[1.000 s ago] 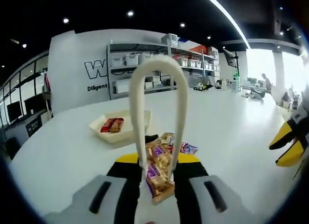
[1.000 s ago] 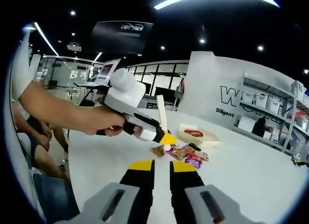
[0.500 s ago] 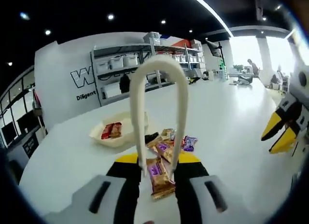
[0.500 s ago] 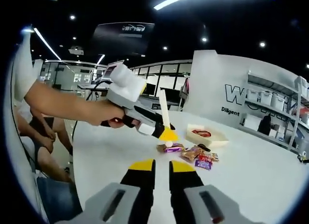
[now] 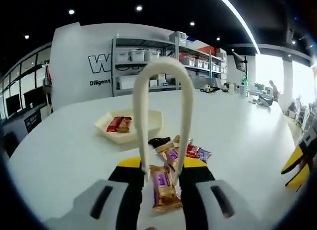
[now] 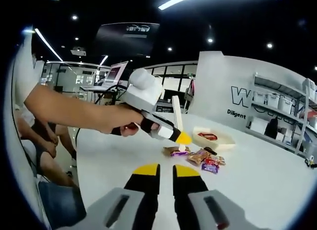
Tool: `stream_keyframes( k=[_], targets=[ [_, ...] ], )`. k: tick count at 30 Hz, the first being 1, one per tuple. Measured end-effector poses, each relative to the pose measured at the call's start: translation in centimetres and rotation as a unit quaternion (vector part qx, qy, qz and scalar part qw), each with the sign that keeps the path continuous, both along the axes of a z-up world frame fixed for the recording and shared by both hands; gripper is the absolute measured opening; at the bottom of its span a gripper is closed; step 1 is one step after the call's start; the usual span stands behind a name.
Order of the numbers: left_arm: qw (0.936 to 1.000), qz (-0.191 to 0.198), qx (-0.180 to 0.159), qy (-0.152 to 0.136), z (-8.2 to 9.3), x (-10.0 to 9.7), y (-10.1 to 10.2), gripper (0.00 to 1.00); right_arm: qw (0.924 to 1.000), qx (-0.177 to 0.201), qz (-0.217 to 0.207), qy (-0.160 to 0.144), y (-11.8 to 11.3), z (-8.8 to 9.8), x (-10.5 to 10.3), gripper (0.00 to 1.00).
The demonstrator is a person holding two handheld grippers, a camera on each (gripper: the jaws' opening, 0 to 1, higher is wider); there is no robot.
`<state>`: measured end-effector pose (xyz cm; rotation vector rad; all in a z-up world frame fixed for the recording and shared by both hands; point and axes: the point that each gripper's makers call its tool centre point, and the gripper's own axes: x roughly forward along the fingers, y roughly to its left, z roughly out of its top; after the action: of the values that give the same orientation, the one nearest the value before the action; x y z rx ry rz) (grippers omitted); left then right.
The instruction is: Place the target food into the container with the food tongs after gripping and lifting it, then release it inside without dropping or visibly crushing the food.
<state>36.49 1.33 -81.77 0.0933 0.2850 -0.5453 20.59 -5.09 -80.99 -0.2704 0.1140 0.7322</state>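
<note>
While the left gripper [image 5: 161, 178] clamps the white food tongs [image 5: 163, 116], the tong tips pinch a brown-and-purple snack packet [image 5: 163, 190] just above the table [image 5: 237, 136]. The packet's long axis runs toward the camera. Step in hand: lift. Next, carry it to the tray [image 5: 130, 125] beyond the snack pile [image 5: 181, 150]. The right gripper [image 6: 166, 171] idles, jaws nearly together.
</note>
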Motion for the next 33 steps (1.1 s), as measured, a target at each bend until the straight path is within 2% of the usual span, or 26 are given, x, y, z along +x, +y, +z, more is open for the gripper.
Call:
stream_keyframes(
  k=[4,6,8,11,13,17,22,26,31,33],
  targets=[
    [1.0,0.006,-0.003,0.001,0.4,0.0,0.0,0.27,1.0,0.0,0.0,0.003,0.0,-0.2,0.0,0.02],
    [0.9993,0.028,0.019,0.014,-0.5,0.2,0.5,0.27,1.0,-0.002,-0.001,0.0,0.1,-0.3,0.1,0.02],
    [0.9995,0.025,-0.001,0.019,-0.5,0.0,0.0,0.27,1.0,-0.003,0.0,0.001,0.2,-0.3,0.0,0.02],
    [0.9994,0.027,0.013,0.019,-0.9,-0.2,-0.2,0.27,1.0,-0.007,0.001,-0.001,0.2,-0.5,0.0,0.02],
    [0.9993,0.021,0.029,0.011,-1.2,-0.2,-0.4,0.27,0.9999,-0.011,0.001,0.0,0.1,-0.6,0.0,0.02],
    [0.9992,0.018,0.031,0.015,-1.8,-0.2,-0.1,0.25,0.9999,-0.013,-0.001,-0.003,-0.2,-0.6,0.1,0.0],
    [0.9995,0.011,0.013,0.026,-2.0,0.0,0.2,0.24,0.9999,-0.014,-0.002,0.0,-0.3,-0.9,0.2,0.0],
    [0.9997,-0.004,0.015,0.016,-2.1,-0.3,-0.1,0.21,0.9999,-0.015,-0.001,0.003,-0.2,-1.1,0.3,0.0],
    [0.9998,-0.009,0.003,0.02,-2.1,-0.2,0.1,0.2,0.9997,-0.023,0.0,0.007,0.0,-1.5,0.4,0.0],
    [0.9998,-0.01,0.009,0.016,-2.0,-0.1,0.4,0.2,0.9997,-0.022,0.002,0.009,0.1,-1.5,0.4,0.01]
  ],
)
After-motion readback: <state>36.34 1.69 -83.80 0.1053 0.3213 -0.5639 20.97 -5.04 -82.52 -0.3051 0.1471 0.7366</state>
